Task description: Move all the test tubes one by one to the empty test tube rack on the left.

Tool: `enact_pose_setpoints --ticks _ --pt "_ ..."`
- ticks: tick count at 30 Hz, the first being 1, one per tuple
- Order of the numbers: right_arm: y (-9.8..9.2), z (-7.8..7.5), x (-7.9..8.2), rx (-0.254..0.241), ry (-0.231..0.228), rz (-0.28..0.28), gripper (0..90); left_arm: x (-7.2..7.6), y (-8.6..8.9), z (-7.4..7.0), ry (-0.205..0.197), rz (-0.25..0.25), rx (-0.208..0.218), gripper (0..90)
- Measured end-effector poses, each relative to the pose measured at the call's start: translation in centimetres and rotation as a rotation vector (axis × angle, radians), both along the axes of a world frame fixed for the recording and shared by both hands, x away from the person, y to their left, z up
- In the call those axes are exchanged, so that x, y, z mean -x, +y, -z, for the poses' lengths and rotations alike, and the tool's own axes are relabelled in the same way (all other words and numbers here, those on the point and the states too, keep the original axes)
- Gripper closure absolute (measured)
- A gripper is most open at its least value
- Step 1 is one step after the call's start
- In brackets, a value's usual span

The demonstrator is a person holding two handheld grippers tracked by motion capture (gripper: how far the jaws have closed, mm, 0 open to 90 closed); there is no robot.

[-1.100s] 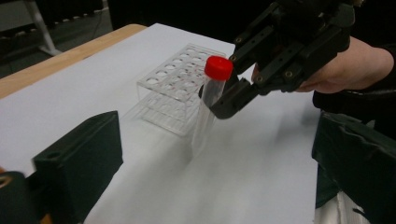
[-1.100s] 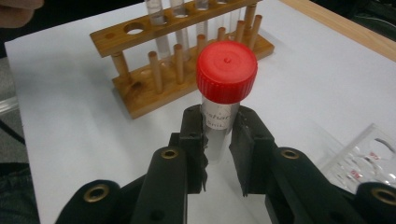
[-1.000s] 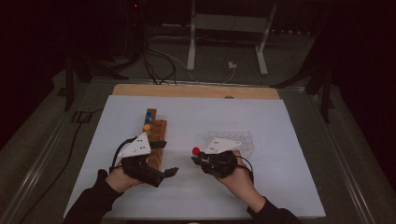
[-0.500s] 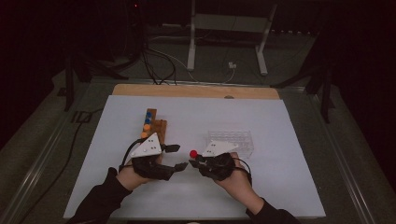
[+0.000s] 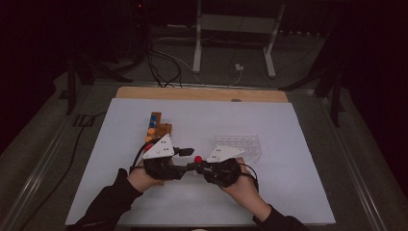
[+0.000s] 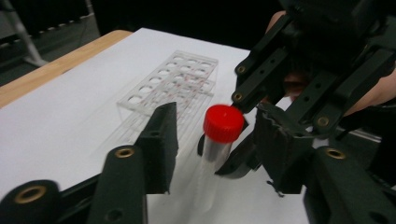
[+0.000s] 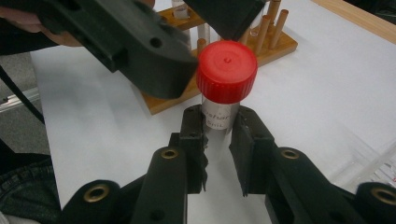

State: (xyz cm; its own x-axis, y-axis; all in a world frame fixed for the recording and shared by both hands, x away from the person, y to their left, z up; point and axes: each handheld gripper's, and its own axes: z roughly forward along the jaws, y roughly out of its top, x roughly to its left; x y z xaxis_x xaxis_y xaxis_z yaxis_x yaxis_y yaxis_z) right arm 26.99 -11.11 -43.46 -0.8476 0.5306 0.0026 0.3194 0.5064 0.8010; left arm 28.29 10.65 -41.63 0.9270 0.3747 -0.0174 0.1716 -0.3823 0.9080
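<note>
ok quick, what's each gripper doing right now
left gripper: jaws have just been closing around the red-capped tube, not yet pressing on it.
right gripper: shut on the tube's clear body below the cap.

We see a clear plastic tube rack (image 5: 239,144) lying just beyond the right tongs, its rows of round holes open upward. Just beyond the left tongs stands a wooden peg rack (image 5: 159,128) carrying tubes with blue and orange caps (image 5: 151,127). Both rest on a white sheet (image 5: 269,192) that spreads under the tongs, laid over a wooden tabletop (image 5: 144,92). Far past the tongs, cables (image 5: 163,62) trail across the floor beside a white stand (image 5: 234,24).
</note>
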Motion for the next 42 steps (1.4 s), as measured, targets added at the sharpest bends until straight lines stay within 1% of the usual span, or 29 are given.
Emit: enact_pose_setpoints --ticks 1,3,4,8,10,17,19,20,23,24,26,27,29,30,32,33,34,35,38,42 --pt "0.0 0.0 0.0 -0.001 0.001 -0.001 74.7 0.0 -0.1 0.0 0.005 0.012 0.000 54.5" --pt "0.0 0.0 0.0 -0.001 0.001 -0.001 74.7 0.0 -0.4 0.0 -0.001 0.019 -0.008 56.8" --pt "-0.1 -0.1 0.0 -0.004 0.003 -0.001 74.7 -0.1 -0.5 0.1 0.004 0.028 -0.007 58.6" --pt "-0.1 -0.1 0.0 -0.005 0.000 -0.003 74.7 -0.2 -0.9 0.1 -0.007 0.033 -0.018 64.5" --pt "-0.1 -0.1 0.0 -0.007 0.000 -0.002 74.7 -0.3 -1.0 0.1 -0.009 0.035 -0.021 69.3" --pt "-0.2 -0.1 -0.1 -0.010 0.002 0.000 74.5 -0.4 -0.9 0.0 -0.018 0.024 -0.031 71.4" --pt "-0.3 -0.1 -0.2 -0.019 -0.002 -0.001 73.6 -0.5 -0.7 -0.1 -0.015 0.025 -0.025 71.6" --pt "-0.3 -0.1 -0.2 -0.025 -0.006 -0.006 72.3 -0.5 -0.6 -0.2 -0.019 0.019 -0.032 71.7" --pt "-0.6 -0.3 -0.2 -0.047 -0.009 -0.003 61.1 -0.6 -0.2 -0.4 -0.016 0.008 -0.030 71.8" --pt "-0.7 -0.5 -0.2 -0.052 -0.019 0.006 57.8 -0.6 0.0 -0.5 -0.020 0.004 -0.030 71.8" --pt "-1.0 -0.8 -0.3 -0.070 -0.029 0.014 53.2 -0.7 0.3 -0.8 -0.017 -0.001 -0.020 71.9" --pt "-1.2 -1.0 -0.3 -0.074 -0.037 0.024 49.5 -0.7 0.5 -0.9 -0.024 -0.009 -0.021 71.9" --pt "-1.6 -1.2 -0.4 -0.086 -0.047 0.033 44.7 -0.7 0.8 -1.2 -0.025 -0.012 -0.021 71.8" --pt "-1.8 -1.3 -0.5 -0.092 -0.050 0.041 41.4 -0.6 1.0 -1.3 -0.033 -0.020 -0.024 71.9" --pt "-2.2 -1.4 -0.6 -0.101 -0.054 0.054 37.5 -0.6 1.3 -1.6 -0.031 -0.024 -0.024 71.8" --pt "-2.4 -1.4 -0.7 -0.103 -0.057 0.061 33.9 -0.6 1.5 -1.8 -0.036 -0.030 -0.024 71.9" --pt "-2.5 -1.4 -0.7 -0.102 -0.059 0.064 31.4 -0.6 1.7 -1.9 -0.031 -0.031 -0.023 71.8" --pt "-2.6 -1.4 -0.8 -0.100 -0.061 0.071 28.1 -0.6 1.9 -2.1 -0.039 -0.036 -0.025 71.9" --pt "-3.0 -1.2 -0.9 -0.097 -0.065 0.088 20.2 -0.5 2.4 -2.5 -0.044 -0.049 -0.017 71.8" --pt "-3.4 -0.9 -1.0 -0.085 -0.065 0.113 13.4 -0.4 3.1 -3.1 -0.051 -0.058 -0.014 71.8"
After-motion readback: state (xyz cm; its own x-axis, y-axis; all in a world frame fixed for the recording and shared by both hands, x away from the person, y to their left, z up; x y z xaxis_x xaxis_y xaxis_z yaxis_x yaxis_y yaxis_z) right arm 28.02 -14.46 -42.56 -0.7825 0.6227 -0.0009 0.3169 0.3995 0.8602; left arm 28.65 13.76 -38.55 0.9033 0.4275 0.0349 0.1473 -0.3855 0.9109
